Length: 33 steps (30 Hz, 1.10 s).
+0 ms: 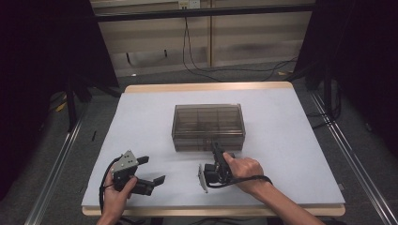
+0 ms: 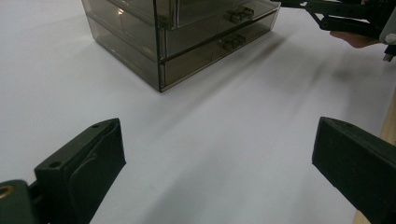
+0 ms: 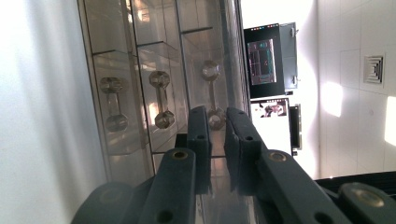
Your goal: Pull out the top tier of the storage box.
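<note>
Your bench [image 1: 291, 140] has a pale sheet over its top, a wooden edge showing along the far and near sides, and no writing on it that can be read. The smoky, see-through plastic drawer box [image 1: 208, 127] stands a little beyond the middle of the bench, its front turned toward you; it carries no label or brand that can be made out. In your right gripper view its front shows three drawers stacked one on another, each with a clear dumbbell-shaped handle [image 3: 161, 99]. Your right gripper [image 1: 217, 149] is rolled onto its side and reaches up to the front of the box; its jaws are nearly together with a narrow gap, and the handle of one outer drawer [image 3: 212, 95] sits right at their tips, though whether they touch or pinch it cannot be told. Your left gripper [image 1: 153, 169] rests at the near left of the bench, well apart from the box, with its jaws spread wide and nothing between them but bare bench.
</note>
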{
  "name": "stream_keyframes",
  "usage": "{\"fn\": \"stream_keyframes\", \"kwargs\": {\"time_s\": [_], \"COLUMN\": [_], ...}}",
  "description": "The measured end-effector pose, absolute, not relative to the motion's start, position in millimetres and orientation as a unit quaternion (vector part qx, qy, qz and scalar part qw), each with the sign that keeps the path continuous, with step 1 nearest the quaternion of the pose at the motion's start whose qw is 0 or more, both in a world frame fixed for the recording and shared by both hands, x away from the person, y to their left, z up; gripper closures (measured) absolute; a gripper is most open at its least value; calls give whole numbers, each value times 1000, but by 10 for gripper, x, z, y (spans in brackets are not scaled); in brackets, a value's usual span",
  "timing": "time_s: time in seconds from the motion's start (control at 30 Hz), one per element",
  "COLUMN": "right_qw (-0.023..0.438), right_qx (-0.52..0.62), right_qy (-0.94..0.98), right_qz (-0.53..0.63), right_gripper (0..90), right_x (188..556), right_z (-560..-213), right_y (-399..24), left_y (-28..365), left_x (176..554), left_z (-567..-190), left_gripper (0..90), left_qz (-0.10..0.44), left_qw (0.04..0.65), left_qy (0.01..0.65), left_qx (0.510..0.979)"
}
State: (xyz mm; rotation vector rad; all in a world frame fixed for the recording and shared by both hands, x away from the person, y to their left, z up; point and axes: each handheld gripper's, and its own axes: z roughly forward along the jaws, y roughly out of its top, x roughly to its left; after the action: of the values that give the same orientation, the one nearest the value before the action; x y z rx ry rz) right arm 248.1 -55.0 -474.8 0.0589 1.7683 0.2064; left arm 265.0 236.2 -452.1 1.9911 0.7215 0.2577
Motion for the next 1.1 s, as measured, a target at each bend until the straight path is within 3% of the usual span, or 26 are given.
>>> {"fn": "stream_keyframes", "kwargs": {"time_s": [0.53,0.67,0.83,0.9,1.07,1.1], "right_qw": [623,608,564,544,500,473], "right_qx": [28,39,73,81,99,104], "right_qy": [774,782,802,808,824,830], "right_qz": [105,132,181,211,249,276], "right_gripper": [813,763,695,722,682,685], "right_x": [2423,2431,2442,2426,2423,2447], "right_z": [-4737,-4680,-4587,-4551,-4466,-4428], "right_y": [-574,-616,-715,-765,-858,-906], "left_y": [2362,2366,2364,2364,2363,2360], "left_x": [2658,2656,2654,2655,2653,2652], "left_z": [-4522,-4522,-4521,-4520,-4517,-4521], "left_gripper": [23,23,24,24,24,24], "left_qz": [108,106,105,107,109,107], "left_qw": [479,482,482,482,479,482], "left_qy": [298,296,297,296,297,296], "left_qx": [819,818,817,818,819,818]}}
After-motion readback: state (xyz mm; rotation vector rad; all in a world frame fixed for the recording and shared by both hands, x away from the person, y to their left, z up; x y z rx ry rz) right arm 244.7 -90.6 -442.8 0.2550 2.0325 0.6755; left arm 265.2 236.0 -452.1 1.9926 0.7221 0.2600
